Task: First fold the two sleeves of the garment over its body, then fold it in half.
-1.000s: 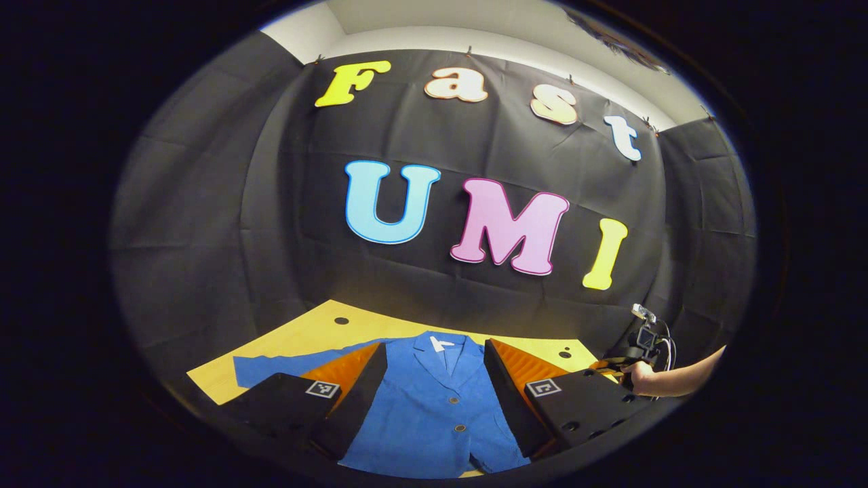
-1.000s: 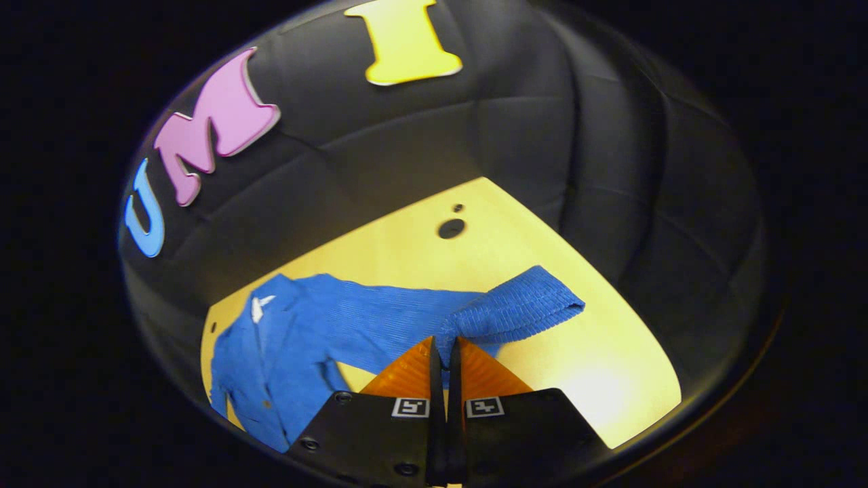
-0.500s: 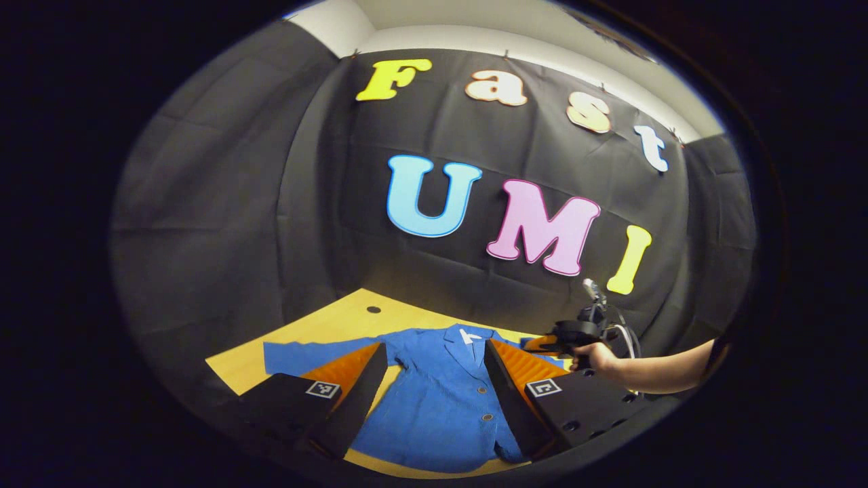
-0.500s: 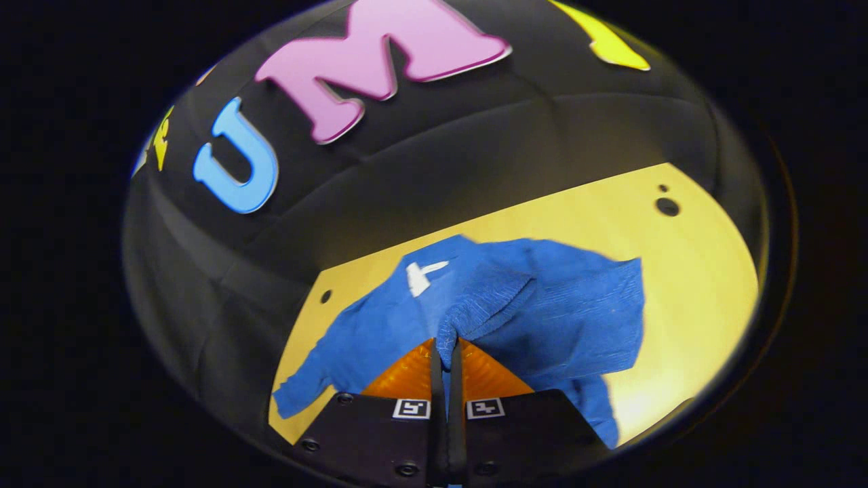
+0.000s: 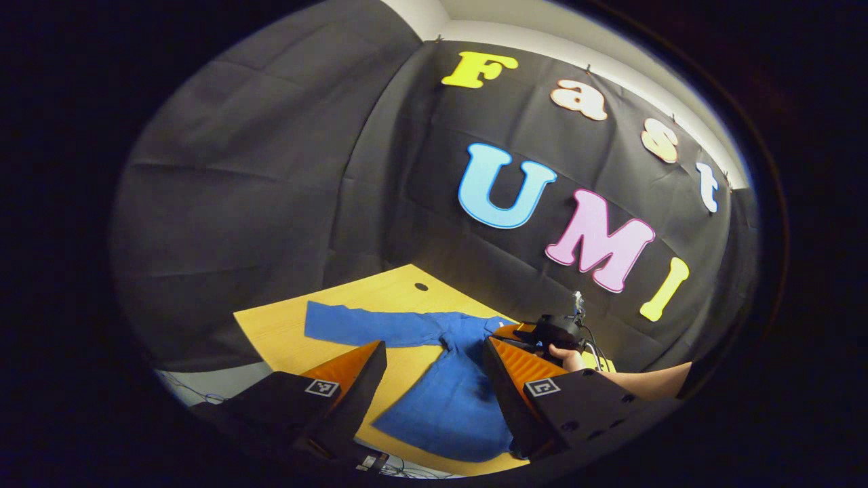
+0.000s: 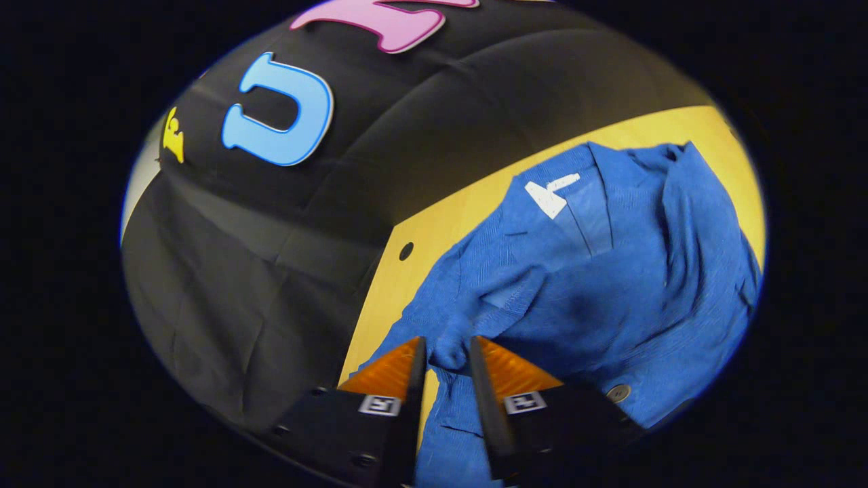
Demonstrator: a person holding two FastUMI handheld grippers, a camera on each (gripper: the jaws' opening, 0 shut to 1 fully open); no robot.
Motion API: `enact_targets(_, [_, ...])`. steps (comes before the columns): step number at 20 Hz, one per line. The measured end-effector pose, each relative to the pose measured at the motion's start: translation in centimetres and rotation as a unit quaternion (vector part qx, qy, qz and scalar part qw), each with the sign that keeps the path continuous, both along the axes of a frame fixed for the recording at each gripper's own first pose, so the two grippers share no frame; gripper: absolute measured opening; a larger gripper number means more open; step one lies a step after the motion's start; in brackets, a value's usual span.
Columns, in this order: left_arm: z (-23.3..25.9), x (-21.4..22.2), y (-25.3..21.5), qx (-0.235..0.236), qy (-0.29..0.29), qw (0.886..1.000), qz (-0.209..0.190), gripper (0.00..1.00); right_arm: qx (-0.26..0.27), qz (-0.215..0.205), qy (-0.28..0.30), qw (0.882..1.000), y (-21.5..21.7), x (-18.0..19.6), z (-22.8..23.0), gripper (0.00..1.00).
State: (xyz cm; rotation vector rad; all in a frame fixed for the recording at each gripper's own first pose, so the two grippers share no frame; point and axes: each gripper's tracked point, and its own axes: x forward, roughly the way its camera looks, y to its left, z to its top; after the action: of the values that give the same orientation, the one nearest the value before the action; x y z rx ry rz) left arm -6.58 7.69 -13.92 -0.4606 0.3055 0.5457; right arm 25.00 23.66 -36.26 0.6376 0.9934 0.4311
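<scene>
In the right gripper view, the right gripper (image 6: 444, 356) is seen parted narrowly around the cuff (image 6: 453, 347), clamped half a second ago; the sleeve has been laid across the blue garment (image 6: 610, 285) on the bench (image 6: 434, 230). The left gripper (image 5: 434, 379), held wide and empty, has been swung toward the other sleeve (image 5: 366, 324).

Blue garment (image 6: 610, 285) on yellow wooden table (image 5: 352, 305).
</scene>
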Motion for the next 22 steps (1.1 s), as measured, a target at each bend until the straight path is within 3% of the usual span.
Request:
enact_targets(3, [-1.2,-1.2,3.3,0.023,0.012,0.999,0.024,0.82,-0.033,-0.006,-0.035,0.999,-1.7,-0.6,1.4,0.93])
enact_targets(4, [-1.8,-1.5,4.6,0.036,0.020,0.999,0.030,0.82,-0.045,-0.011,-0.043,0.998,-2.7,-0.9,2.1,0.96])
enact_targets(6, [-3.6,-1.7,8.0,0.064,0.050,0.995,0.050,0.79,-0.055,-0.036,-0.064,0.996,-4.9,-1.7,4.7,0.97])
enact_targets(7, [-4.5,-1.6,9.6,0.072,0.065,0.994,0.054,0.82,-0.063,-0.052,-0.075,0.994,-6.4,-2.2,6.1,0.97])
enact_targets(10, [-9.0,-1.0,13.8,0.080,0.141,0.986,0.048,0.82,-0.128,-0.098,-0.121,0.979,-13.2,-3.5,10.2,0.97])
enact_targets(12, [-12.6,0.0,16.8,0.074,0.204,0.975,0.045,0.84,-0.175,-0.124,-0.159,0.964,-18.3,-4.8,13.5,0.98])
enact_targets(16, [-18.3,3.0,20.8,0.073,0.323,0.943,0.027,0.85,-0.230,-0.196,-0.187,0.935,-27.4,-11.7,18.6,0.97])
enact_targets(19, [-20.9,5.9,22.9,0.040,0.347,0.937,0.020,0.86,-0.266,-0.230,-0.159,0.922,-32.7,-18.0,18.5,0.97])
enact_targets(22, [-22.4,4.8,24.6,-0.024,0.367,0.929,0.025,0.87,-0.301,-0.242,-0.134,0.912,-36.0,-22.1,18.3,0.98])
